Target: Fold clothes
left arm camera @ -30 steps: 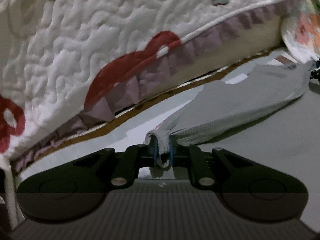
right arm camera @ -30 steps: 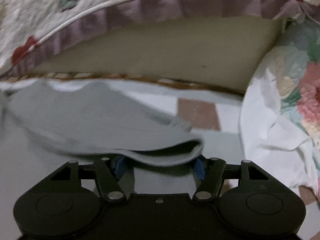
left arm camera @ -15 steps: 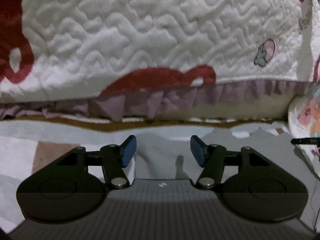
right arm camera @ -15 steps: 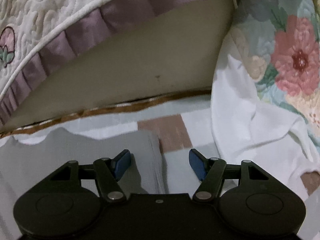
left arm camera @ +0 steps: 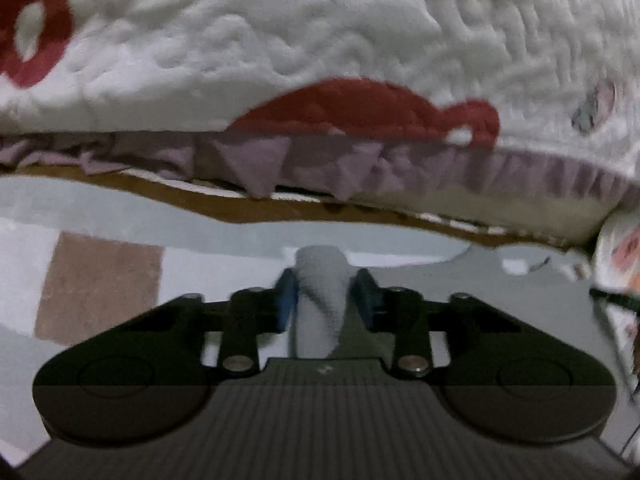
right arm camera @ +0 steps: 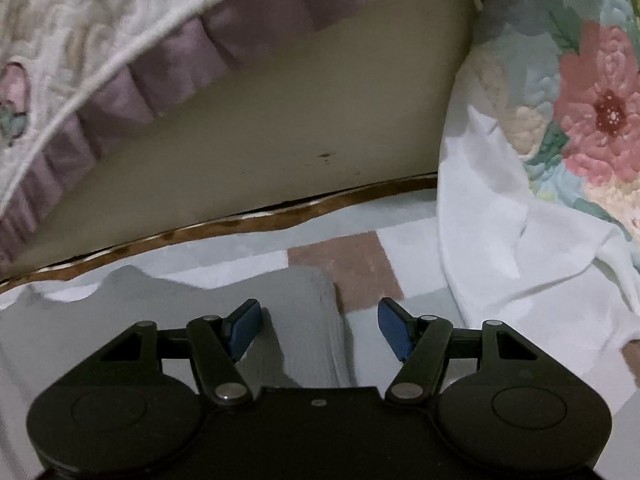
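In the left wrist view, a brown square of the patchwork bedsheet (left arm camera: 100,280) lies to the left of the grey garment (left arm camera: 320,304). The left tool (left arm camera: 325,294) is clamped on a bunched ridge of that garment, the blue pads (left arm camera: 286,300) pressing the cloth from both sides so that it stands up between them as a rounded hump. To the right of the hump, more of the garment lies flat on the sheet. Behind the garment runs a brown trim (left arm camera: 240,206), and above that hangs a white quilted bedspread (left arm camera: 320,32) with red shapes and a purple ruffle (left arm camera: 260,160) along its lower edge.

In the right wrist view, the same garment (right arm camera: 160,300) lies flat on the sheet, spreading out to the left, with its thick folded edge (right arm camera: 328,320) lying between the fingers. The right tool (right arm camera: 320,326) stands wide apart and grips nothing; its left pad (right arm camera: 242,328) hovers over the grey cloth, and its right pad (right arm camera: 394,328) is over bare sheet beside the garment's edge. Right of the garment lies a crumpled white cloth (right arm camera: 520,240), and beyond it a floral quilt (right arm camera: 592,112) with a pink flower.
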The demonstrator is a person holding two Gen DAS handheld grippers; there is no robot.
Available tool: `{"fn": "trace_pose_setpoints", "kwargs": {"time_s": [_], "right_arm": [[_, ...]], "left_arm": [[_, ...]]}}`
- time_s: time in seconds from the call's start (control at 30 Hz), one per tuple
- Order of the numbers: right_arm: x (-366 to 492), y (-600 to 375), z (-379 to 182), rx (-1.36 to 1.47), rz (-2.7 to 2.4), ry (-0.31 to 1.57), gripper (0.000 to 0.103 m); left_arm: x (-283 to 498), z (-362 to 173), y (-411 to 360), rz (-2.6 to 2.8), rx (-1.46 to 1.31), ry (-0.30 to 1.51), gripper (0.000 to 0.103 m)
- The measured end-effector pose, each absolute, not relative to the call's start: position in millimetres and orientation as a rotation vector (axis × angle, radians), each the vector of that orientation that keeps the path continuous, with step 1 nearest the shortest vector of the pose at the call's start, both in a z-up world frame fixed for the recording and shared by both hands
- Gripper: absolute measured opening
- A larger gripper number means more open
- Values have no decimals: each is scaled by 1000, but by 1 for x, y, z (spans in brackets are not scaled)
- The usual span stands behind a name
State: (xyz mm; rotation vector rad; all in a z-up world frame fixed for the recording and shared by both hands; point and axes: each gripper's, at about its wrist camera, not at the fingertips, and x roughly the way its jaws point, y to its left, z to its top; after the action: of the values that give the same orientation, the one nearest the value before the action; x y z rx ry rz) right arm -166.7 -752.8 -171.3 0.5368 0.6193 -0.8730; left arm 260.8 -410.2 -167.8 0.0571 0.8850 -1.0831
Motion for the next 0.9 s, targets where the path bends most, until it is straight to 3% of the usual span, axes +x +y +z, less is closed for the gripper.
{"fn": "trace_pose_setpoints", "kwargs": {"time_s": [0.07,0.1,0.13,0.17,0.2,0.37,0.53,0.6,0.67,0.73,0.83,0.9], "right_arm": [[-158,-755,-175,545,-867,604,71],[-154,-755,-175,534,-856,598,63],[-149,-752,-173,502,-834,604,29],[-145,-746,-169,444,-830,602,8],[-141,-742,-166,396,-838,601,7],[-137,-738,-157,300,-932,599,6],[-133,-742,-155,248,-988,642,7],[-132,-743,-155,226,-1010,660,14],[-130,-728,-147,102,-1043,637,20],[-142,-716,-134,168,-1018,545,47],[-159,-701,-119,347,-924,429,50],[-159,-684,-118,430,-782,493,51]], "left_arm": [[253,-166,-412,-1102,92,845,9],[249,-165,-414,-1111,109,824,6],[245,-164,-415,-1121,126,804,6],[244,-160,-414,-1128,135,781,6],[242,-156,-413,-1135,143,758,6],[257,-145,-400,-1216,-16,739,6],[265,-171,-417,-1065,107,807,13],[257,-163,-410,-1026,99,777,21],[247,-152,-401,-1028,76,750,36],[227,-138,-388,-1145,117,739,39],[191,-123,-371,-1240,187,718,39],[165,-115,-359,-1276,236,704,43]]}}
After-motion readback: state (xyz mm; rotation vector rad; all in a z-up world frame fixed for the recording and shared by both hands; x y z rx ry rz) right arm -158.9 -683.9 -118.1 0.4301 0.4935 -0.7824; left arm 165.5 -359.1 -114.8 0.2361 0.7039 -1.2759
